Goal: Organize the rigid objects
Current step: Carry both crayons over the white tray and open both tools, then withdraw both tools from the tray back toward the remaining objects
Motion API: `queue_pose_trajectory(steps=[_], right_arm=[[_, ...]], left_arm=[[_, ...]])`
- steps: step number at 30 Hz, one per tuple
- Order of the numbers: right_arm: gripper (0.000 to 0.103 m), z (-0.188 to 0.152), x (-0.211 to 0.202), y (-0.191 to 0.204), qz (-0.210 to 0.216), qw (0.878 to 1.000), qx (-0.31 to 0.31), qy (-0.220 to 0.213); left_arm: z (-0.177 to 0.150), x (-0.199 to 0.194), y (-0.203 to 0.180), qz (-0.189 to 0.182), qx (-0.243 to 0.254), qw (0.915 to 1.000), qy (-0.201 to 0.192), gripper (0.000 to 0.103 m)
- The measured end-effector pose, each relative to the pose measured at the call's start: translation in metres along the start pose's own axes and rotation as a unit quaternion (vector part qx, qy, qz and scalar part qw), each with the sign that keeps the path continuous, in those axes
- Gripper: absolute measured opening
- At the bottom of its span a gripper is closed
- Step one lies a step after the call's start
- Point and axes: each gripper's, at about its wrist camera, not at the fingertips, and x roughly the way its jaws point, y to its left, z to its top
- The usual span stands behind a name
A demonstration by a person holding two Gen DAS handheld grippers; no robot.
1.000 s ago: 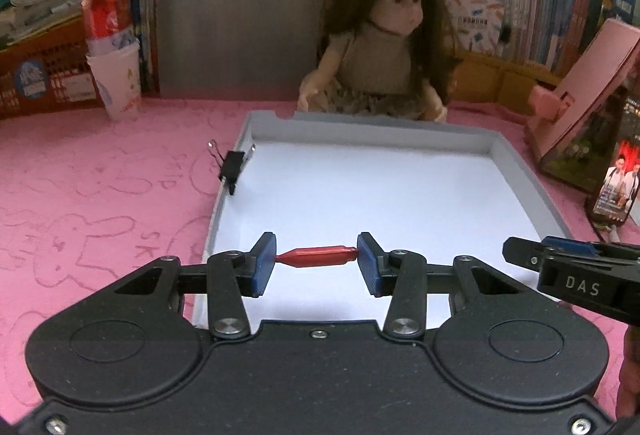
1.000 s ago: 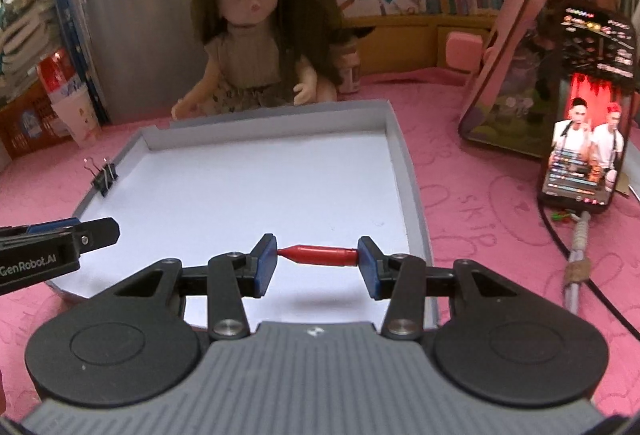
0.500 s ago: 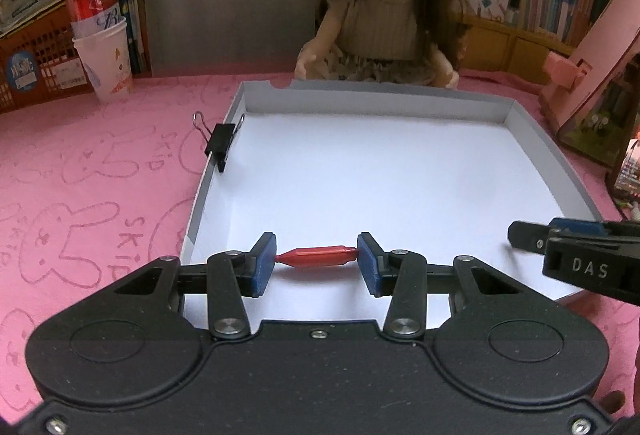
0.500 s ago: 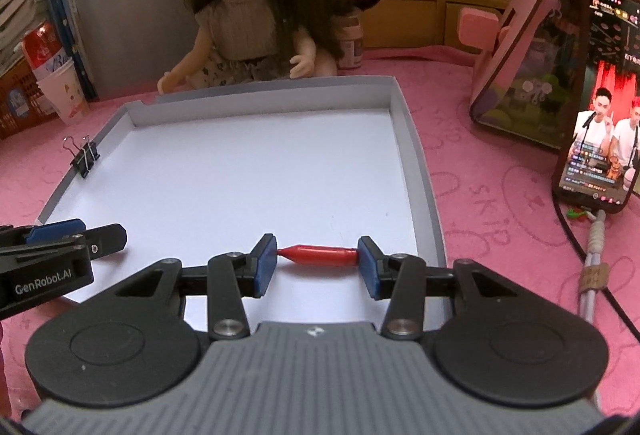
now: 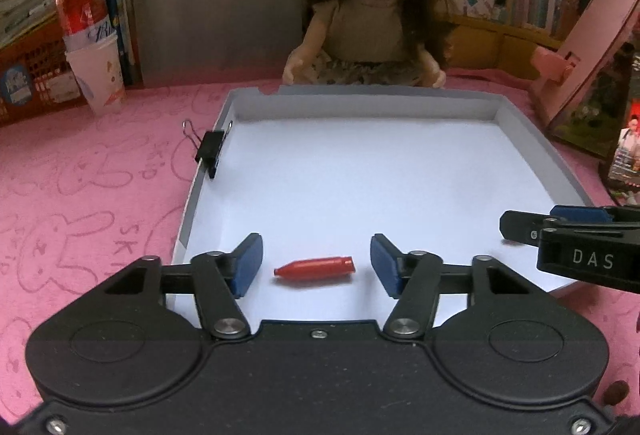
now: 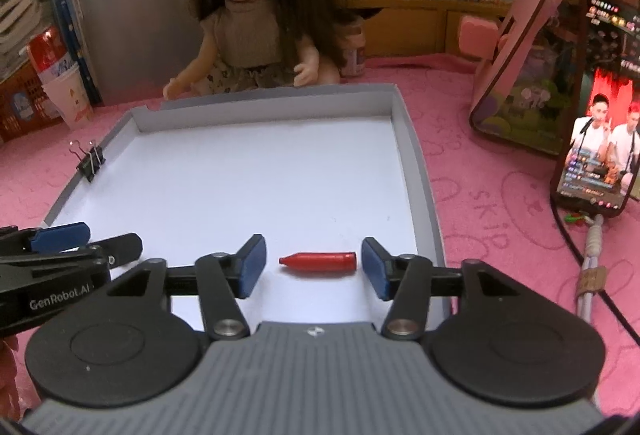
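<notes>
A red pen cap [image 5: 315, 267] lies on the white floor of the shallow grey tray [image 5: 536, 143], between the open blue pads of my left gripper [image 5: 316, 267], not touching them. A second red cap [image 6: 318, 261] lies in the tray [image 6: 416, 155] between the open pads of my right gripper [image 6: 314, 261], also free. The right gripper's fingers [image 5: 520, 227] show at the right of the left wrist view. The left gripper's fingers [image 6: 120, 245] show at the left of the right wrist view.
A black binder clip [image 5: 210, 151] grips the tray's left wall. A doll [image 5: 368, 31] sits behind the tray. A paper cup with a red can [image 5: 96, 71] stands far left. A phone [image 6: 596, 155] with cable and a pink stand [image 6: 532, 35] are on the right.
Both grippers have opened and let go of their red caps, which now lie on the tray floor. Both grippers sit lower and closer to the tray.
</notes>
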Motion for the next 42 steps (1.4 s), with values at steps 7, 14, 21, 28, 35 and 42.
queue_pose_trajectory(steps=[7, 14, 21, 28, 35, 42], right_arm=[[0.087, -0.001, -0.027, 0.004, 0.005, 0.999, -0.013, -0.034], [0.092, -0.014, -0.059, 0.009, 0.021, 0.997, -0.028, -0.064], [0.097, -0.035, -0.086, 0.011, 0.034, 0.995, -0.037, -0.083], [0.103, -0.062, -0.107, 0.012, 0.036, 0.993, -0.054, -0.096], [0.103, -0.081, -0.120, 0.009, 0.036, 0.993, -0.059, -0.094], [0.103, -0.098, -0.124, 0.004, 0.029, 0.994, -0.051, -0.095]], left_arm=[[-0.002, -0.025, 0.001, -0.012, 0.010, 0.9995, -0.028, 0.078], [-0.018, -0.054, 0.003, -0.029, 0.015, 0.9986, -0.041, 0.083], [-0.041, -0.084, 0.006, -0.046, 0.015, 0.9975, -0.052, 0.084], [-0.066, -0.109, 0.005, -0.057, 0.020, 0.9965, -0.057, 0.084], [-0.088, -0.124, 0.002, -0.065, 0.026, 0.9963, -0.050, 0.084], [-0.108, -0.137, 0.000, -0.059, 0.038, 0.9960, -0.055, 0.084]])
